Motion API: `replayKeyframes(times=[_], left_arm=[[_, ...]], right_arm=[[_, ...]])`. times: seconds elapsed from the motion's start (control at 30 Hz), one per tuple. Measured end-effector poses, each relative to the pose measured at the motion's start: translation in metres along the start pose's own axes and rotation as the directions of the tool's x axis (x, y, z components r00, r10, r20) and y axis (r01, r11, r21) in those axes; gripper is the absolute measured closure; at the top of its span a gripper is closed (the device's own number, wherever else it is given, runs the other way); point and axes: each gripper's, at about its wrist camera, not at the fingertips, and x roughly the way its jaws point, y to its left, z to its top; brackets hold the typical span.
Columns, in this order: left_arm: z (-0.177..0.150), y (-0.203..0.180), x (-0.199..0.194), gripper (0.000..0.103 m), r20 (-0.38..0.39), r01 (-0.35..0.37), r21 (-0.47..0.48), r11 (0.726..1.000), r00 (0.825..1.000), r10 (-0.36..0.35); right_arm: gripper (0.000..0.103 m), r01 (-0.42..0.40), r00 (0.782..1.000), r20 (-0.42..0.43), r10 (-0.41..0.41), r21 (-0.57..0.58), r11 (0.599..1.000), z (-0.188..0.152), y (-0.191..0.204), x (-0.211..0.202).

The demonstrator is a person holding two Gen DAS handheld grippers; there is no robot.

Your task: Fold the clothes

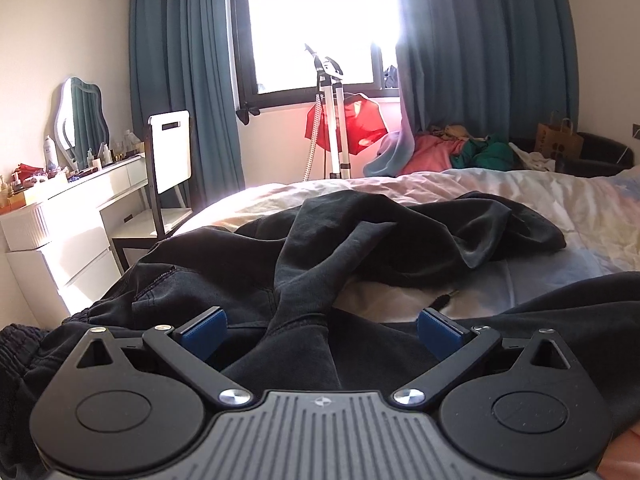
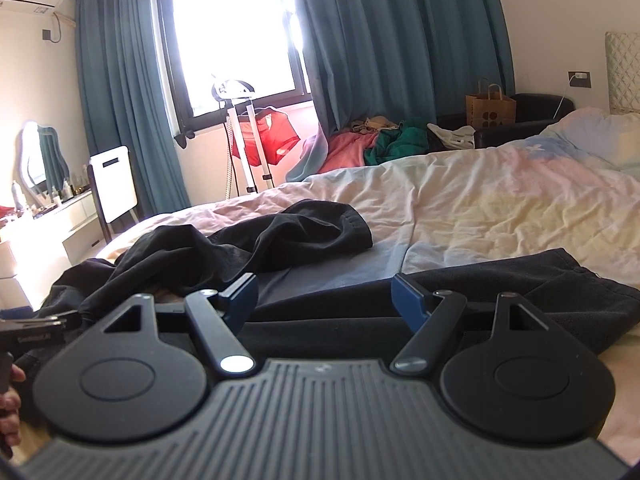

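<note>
Left gripper [image 1: 320,334], jaws spread wide and holding nothing, hangs over a raised twisted ridge of the black garment [image 1: 320,248], which lies crumpled across the near left part of the bed [image 1: 540,200]; closing here would likely pinch several bunched layers at once and drag the heap instead of one edge. Right gripper [image 2: 324,300], jaws likewise apart and empty, sits above a flatter dark panel near the bed's near edge, where thin cloth may slip free or the bedsheet be caught with it.
</note>
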Motion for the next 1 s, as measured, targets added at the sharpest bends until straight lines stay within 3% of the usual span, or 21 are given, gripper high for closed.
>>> replayKeyframes(times=[0.27,0.6,0.73,0.8,0.93,1.0], left_arm=[[0.048,0.003,0.067,0.001,0.024,-0.049,0.083,0.995,0.999,0.047],[0.13,-0.02,0.163,0.001,0.026,0.018,0.009,1.0,1.0,-0.018],[0.147,-0.045,0.207,0.005,0.013,0.101,-0.019,0.995,0.995,-0.1],[0.149,-0.067,0.222,0.007,0.001,0.197,-0.002,0.98,0.98,-0.197],[0.132,-0.139,0.221,0.007,-0.006,0.379,0.122,0.917,0.925,-0.381],[0.121,-0.179,0.22,0.008,-0.042,0.417,0.201,0.887,0.908,-0.417]], right_arm=[[0.028,0.019,0.999,-0.042,-0.02,-0.012,1.0,-0.004,0.003,0.021],[0.028,0.091,0.993,-0.083,-0.086,0.066,0.994,-0.006,-0.014,0.064],[0.028,0.124,0.988,-0.104,-0.112,0.116,0.986,-0.009,-0.028,0.084],[0.028,0.138,0.986,-0.112,-0.123,0.135,0.981,-0.011,-0.033,0.092],[0.028,0.165,0.982,-0.12,-0.145,0.172,0.971,-0.013,-0.043,0.104],[0.028,0.185,0.98,-0.111,-0.166,0.188,0.965,-0.013,-0.049,0.105]])
